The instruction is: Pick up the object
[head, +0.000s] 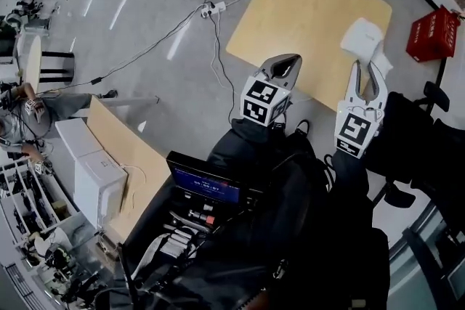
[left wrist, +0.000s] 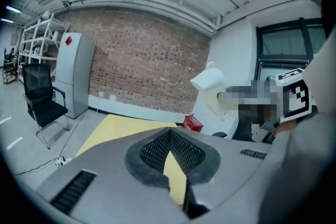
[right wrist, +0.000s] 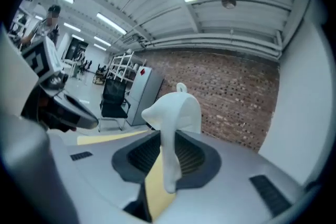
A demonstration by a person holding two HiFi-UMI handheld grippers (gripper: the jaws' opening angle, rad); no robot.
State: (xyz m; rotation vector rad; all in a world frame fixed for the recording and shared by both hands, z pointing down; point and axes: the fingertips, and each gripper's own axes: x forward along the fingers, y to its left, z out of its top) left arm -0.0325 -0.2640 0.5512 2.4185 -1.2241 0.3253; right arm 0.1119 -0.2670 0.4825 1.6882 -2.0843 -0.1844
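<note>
Risk of a slip or swing-out: only the narrow lower stem of the white, smooth, hood-shaped plastic object (right wrist: 176,113) pinched, bulky head overhanging, so a jolt or a slackened squeeze might twist it free and drop it onto the pale yellow wooden tabletop (head: 305,11). Carried in the air above that tabletop, upright between the fingers (right wrist: 195,157) of the right gripper (head: 365,75), closed on its stem, head jutting past the tips. Left gripper (head: 282,69) beside it, fingers (left wrist: 152,152) pressed together at the tips, carrying nothing
</note>
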